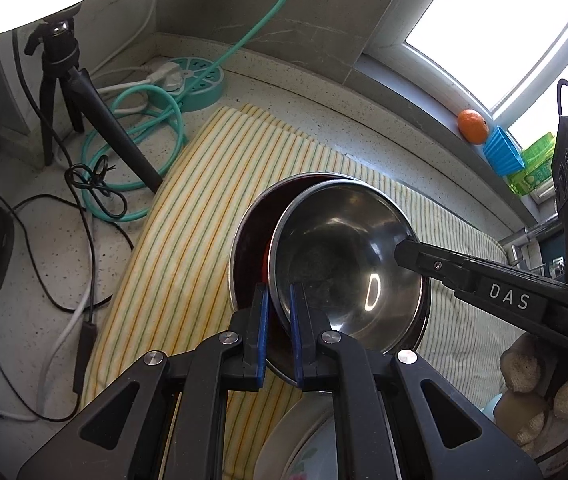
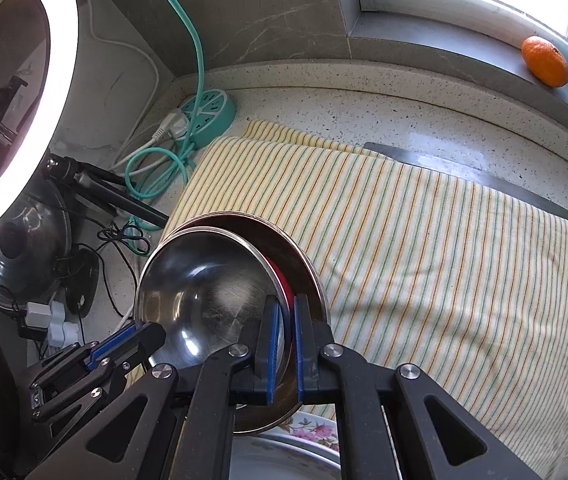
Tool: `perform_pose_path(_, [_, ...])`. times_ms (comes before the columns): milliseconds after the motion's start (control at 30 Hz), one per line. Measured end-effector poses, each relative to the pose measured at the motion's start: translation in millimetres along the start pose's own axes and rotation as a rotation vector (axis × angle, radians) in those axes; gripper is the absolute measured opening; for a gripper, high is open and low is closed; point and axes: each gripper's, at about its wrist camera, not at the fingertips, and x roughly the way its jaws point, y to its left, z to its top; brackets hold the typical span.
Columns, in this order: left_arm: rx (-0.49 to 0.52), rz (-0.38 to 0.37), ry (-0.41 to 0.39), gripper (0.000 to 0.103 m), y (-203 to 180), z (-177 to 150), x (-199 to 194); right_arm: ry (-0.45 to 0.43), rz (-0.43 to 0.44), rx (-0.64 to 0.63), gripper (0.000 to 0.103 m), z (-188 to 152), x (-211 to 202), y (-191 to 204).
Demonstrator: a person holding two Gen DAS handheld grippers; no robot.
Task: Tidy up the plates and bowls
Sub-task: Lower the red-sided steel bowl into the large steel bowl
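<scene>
"DAS" on right tongs [image 1: 402,254]

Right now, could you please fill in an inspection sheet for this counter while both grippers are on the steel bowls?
Surface: speckled stone counter, partly covered by a striped cloth.
Job's things: two nested steel bowls, tilted above the cloth; a flowered plate lies below them.
Clutter: orange and blue cup on the window ledge.
Grippers: left gripper shut on the bowls' near rim; right gripper shut on the opposite rim.
Cables: green cord coiled by a round power strip; black wires beside a tripod.
Surroundings: window, ring light.
</scene>
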Motion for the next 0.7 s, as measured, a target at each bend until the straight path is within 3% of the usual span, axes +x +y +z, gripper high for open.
perform_pose_path(700, [0.018, 0.003, 0.028, 0.009, -2.6, 2.1, 5.4, 0.039, -0.027, -0.022, 0.009, 2.9, 8.0, 1.6])
